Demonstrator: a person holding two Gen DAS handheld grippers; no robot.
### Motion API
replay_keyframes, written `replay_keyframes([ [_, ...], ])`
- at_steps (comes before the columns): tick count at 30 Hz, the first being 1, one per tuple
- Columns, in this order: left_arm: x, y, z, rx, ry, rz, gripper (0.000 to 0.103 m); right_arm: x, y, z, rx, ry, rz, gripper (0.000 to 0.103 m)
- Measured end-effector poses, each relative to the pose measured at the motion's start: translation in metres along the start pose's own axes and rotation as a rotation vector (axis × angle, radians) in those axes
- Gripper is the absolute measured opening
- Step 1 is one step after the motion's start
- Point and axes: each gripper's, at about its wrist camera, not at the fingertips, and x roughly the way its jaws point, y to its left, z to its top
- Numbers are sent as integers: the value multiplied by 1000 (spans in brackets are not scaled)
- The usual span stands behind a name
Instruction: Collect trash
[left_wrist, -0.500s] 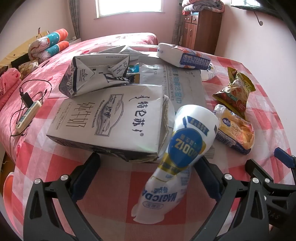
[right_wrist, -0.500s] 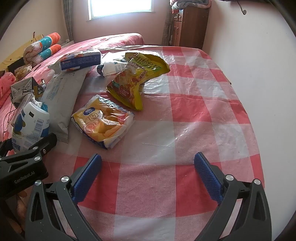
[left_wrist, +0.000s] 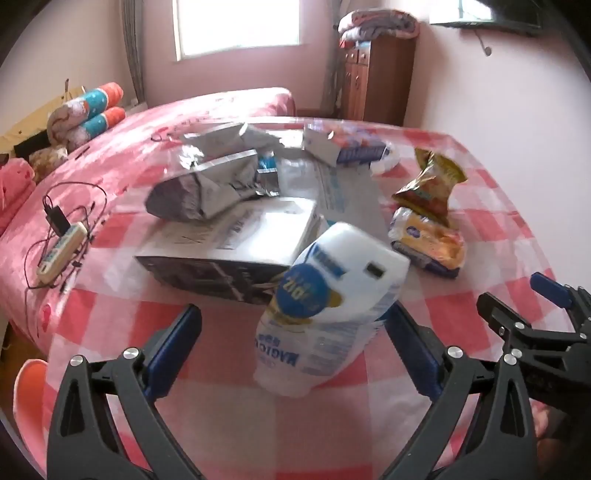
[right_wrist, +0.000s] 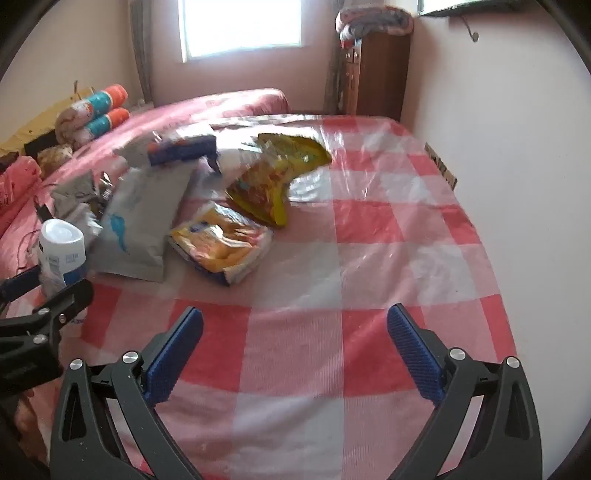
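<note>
A white-and-blue wipes pack (left_wrist: 328, 310) stands tilted on the checked tabletop (right_wrist: 369, 266), between the spread fingers of the left gripper (left_wrist: 293, 332) but not pinched. Behind it lie a flattened carton (left_wrist: 236, 240), a yellow snack bag (right_wrist: 273, 177) and a biscuit pack (right_wrist: 221, 243). The right gripper (right_wrist: 295, 336) hangs wide open over bare cloth.

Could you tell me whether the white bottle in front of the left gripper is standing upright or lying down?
Upright, though leaning. The white bottle stands on its base on the checked cloth; the right wrist view shows its round top uppermost.
</note>
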Motion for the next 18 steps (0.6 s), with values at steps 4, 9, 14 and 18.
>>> replay_keyframes([
  [4, -21, 11, -1, 9, -33, -17, 99, -29, 3, 0, -14, -96, 18, 98],
  [9, -47, 29, -9, 5, -63, -54, 99, -60, 12, -2, -16, -181, 30, 98],
  [14, -68, 48, -18, 2, -91, -58, 100, -78, 21, -6, 1, -190, 63, 98],
  [18, -80, 64, -23, -6, -115, -67, 100, -92, 30, -12, 7, -206, 81, 98],
])
